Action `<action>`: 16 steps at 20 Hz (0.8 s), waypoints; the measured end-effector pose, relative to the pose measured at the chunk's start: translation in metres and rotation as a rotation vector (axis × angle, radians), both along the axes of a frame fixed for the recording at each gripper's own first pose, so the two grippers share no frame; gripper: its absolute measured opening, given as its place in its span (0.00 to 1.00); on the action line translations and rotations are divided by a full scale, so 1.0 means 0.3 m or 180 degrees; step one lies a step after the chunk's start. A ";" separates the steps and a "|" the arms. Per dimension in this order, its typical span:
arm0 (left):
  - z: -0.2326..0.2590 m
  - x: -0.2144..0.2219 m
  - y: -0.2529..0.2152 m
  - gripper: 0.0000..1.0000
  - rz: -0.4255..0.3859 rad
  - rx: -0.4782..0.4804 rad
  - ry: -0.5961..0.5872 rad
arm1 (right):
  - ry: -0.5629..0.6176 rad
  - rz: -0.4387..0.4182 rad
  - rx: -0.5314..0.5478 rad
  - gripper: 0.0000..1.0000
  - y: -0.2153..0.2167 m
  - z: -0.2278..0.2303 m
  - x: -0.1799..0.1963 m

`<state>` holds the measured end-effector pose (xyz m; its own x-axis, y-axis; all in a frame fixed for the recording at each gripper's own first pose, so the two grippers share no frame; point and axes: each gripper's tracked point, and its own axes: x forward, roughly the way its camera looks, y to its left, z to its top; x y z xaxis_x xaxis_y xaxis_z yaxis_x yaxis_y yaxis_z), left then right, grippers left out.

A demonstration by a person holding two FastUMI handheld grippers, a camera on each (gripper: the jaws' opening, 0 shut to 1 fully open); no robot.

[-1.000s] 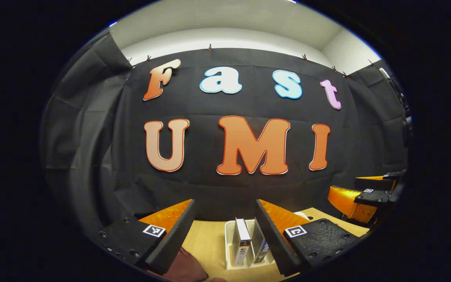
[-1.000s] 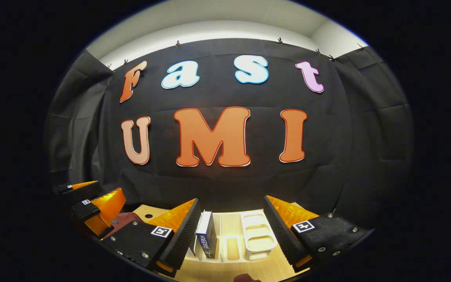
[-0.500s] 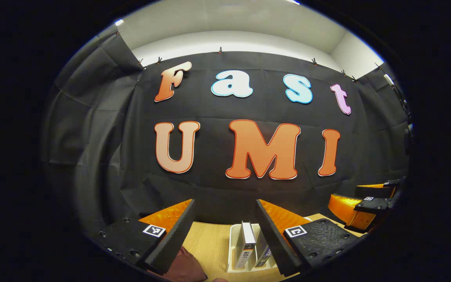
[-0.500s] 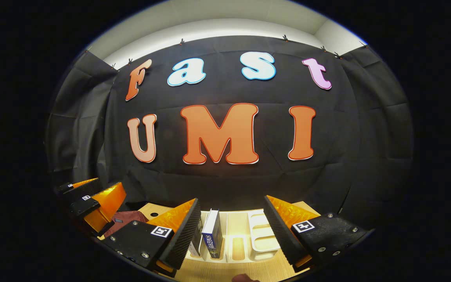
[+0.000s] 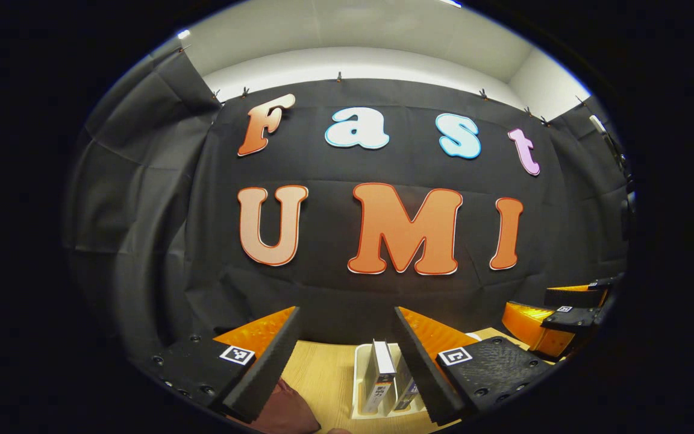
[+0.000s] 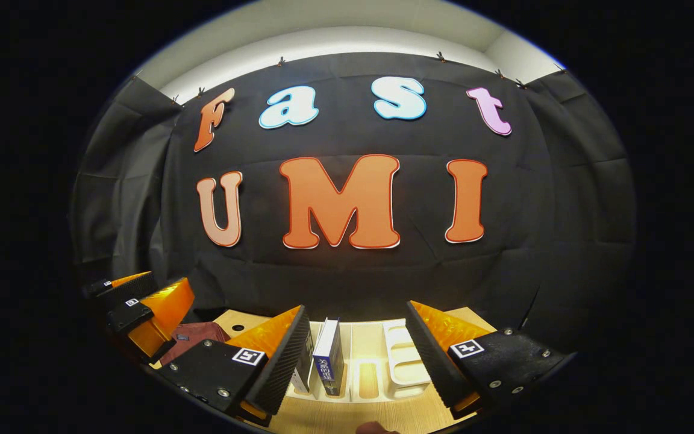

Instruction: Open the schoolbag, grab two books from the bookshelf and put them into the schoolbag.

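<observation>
Two books stand upright in a white rack (image 5: 359,386) on the wooden table: a grey-white book (image 5: 378,377) and a blue-spined book (image 5: 406,389) partly behind my finger. My left gripper (image 5: 347,358) hangs open above and short of them, holding nothing. The maroon schoolbag (image 5: 284,410) lies low beside its left finger. In the right gripper view the blue book (image 6: 329,361) and its neighbour (image 6: 303,371) stand in the rack (image 6: 398,364). My right gripper (image 6: 356,358) is open and empty in front of it. The schoolbag (image 6: 193,334) lies left, under the left gripper (image 6: 142,313).
The light wooden table (image 6: 335,416) runs up to the black cloth wall behind the rack. The rack has several vacant slots to the right of the books. The right gripper (image 5: 555,325) hovers at the far right edge of the left gripper view.
Both cameras shifted slightly over the first half second, then held nearly still. The books stay in the rack and both grippers stay open.
</observation>
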<state>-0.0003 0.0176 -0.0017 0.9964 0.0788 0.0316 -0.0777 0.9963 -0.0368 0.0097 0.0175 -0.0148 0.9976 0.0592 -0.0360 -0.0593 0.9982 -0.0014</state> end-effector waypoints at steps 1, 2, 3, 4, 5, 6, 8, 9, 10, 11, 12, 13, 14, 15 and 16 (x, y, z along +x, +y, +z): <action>0.000 -0.005 0.001 0.95 0.0004 0.0003 -0.0010 | 0.0012 0.0004 -0.0005 0.95 0.002 -0.004 -0.001; 0.004 -0.008 0.006 0.95 0.0008 0.0005 -0.0018 | 0.0009 0.0005 -0.0010 0.96 0.004 -0.005 -0.003; -0.002 -0.005 0.007 0.95 0.0008 0.0006 -0.0014 | 0.0007 0.0005 -0.0019 0.96 0.005 -0.005 -0.005; 0.001 -0.007 0.009 0.94 0.0007 0.0005 -0.0018 | 0.0005 0.0006 -0.0019 0.95 0.007 -0.008 -0.002; -0.002 -0.009 0.009 0.95 0.0002 0.0004 -0.0018 | 0.0005 0.0004 -0.0019 0.95 0.006 -0.007 -0.003; 0.000 -0.009 0.007 0.94 -0.0007 0.0003 -0.0024 | 0.0003 0.0006 -0.0015 0.96 0.007 -0.008 -0.001; 0.006 -0.015 0.009 0.95 -0.0008 0.0023 -0.0035 | -0.0008 -0.0001 -0.0018 0.95 0.002 -0.008 -0.001; 0.009 -0.017 0.008 0.94 -0.0011 0.0039 -0.0037 | -0.0009 -0.0003 -0.0021 0.95 0.002 -0.010 -0.002; 0.000 -0.016 0.015 0.95 -0.0003 0.0052 -0.0028 | -0.0006 -0.0009 -0.0022 0.95 -0.001 -0.014 -0.002; 0.000 -0.017 0.021 0.95 0.0001 0.0056 -0.0018 | 0.0000 -0.0009 -0.0019 0.95 0.002 -0.016 -0.002; -0.010 -0.015 0.021 0.95 0.0003 0.0057 -0.0006 | 0.0011 -0.0016 -0.0023 0.95 -0.001 -0.019 -0.003; -0.011 -0.016 0.026 0.95 0.0006 0.0053 0.0003 | 0.0026 -0.0017 -0.0028 0.95 -0.001 -0.025 -0.001; -0.019 -0.016 0.027 0.95 0.0001 0.0055 0.0016 | 0.0026 -0.0025 -0.0031 0.95 -0.003 -0.026 0.000; -0.021 -0.019 0.028 0.95 0.0001 0.0065 0.0030 | 0.0034 -0.0029 -0.0030 0.96 -0.003 -0.026 -0.002; -0.026 -0.016 0.030 0.95 0.0001 0.0080 0.0027 | 0.0038 -0.0031 -0.0023 0.95 -0.004 -0.027 -0.001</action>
